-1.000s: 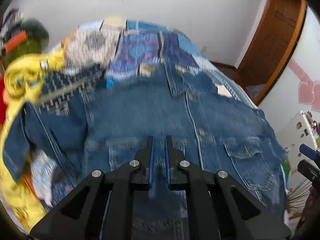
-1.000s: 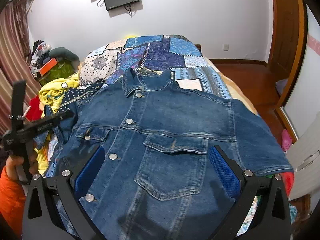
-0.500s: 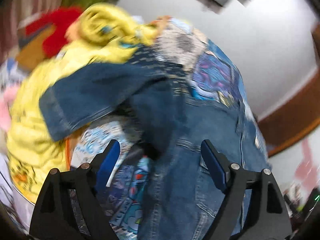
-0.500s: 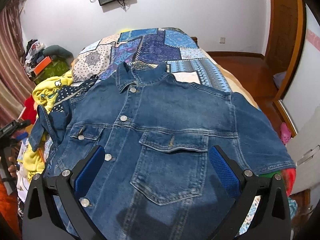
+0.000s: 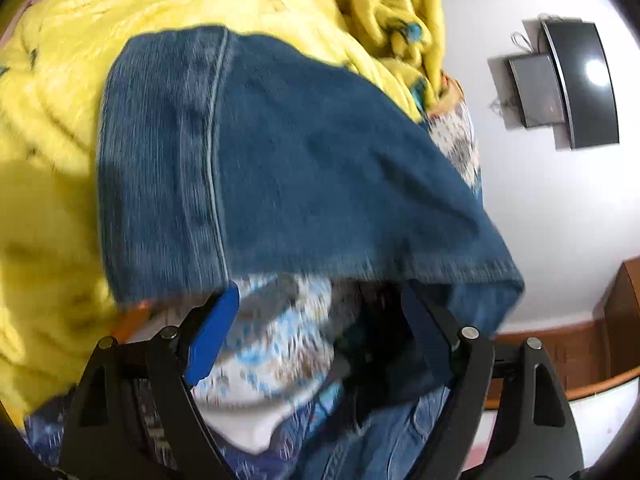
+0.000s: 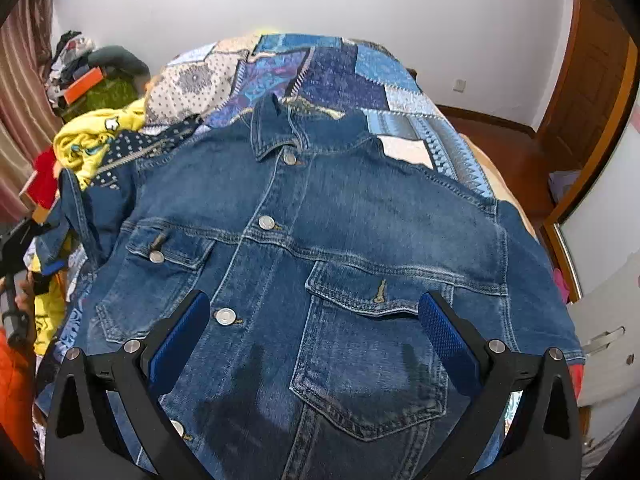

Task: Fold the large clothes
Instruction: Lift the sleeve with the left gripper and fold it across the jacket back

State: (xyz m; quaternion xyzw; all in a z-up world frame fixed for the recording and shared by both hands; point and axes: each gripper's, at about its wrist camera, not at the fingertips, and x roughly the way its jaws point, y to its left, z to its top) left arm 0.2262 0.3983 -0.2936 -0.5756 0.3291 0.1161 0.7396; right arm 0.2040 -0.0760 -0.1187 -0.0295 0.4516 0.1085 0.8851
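A blue denim jacket (image 6: pixel 340 240) lies front up and buttoned on the patchwork bedspread (image 6: pixel 344 68). Its left sleeve (image 5: pixel 288 168) hangs off the bed's left side over yellow cloth and fills the left wrist view. My left gripper (image 5: pixel 320 312) is open, its fingers just under the sleeve's cuff edge, not closed on it. It also shows at the left edge of the right wrist view (image 6: pixel 24 256). My right gripper (image 6: pixel 316 328) is open and empty above the jacket's lower front, over the chest pocket (image 6: pixel 372 364).
A yellow blanket (image 5: pixel 52 160) and a heap of clothes (image 6: pixel 88 80) lie left of the bed. A wall screen (image 5: pixel 576 84) hangs on the white wall. A wooden door (image 6: pixel 592 80) stands at the right.
My left gripper opened, left the jacket's front and swung left to the hanging sleeve, now close under its cuff. My right gripper moved slightly closer over the jacket.
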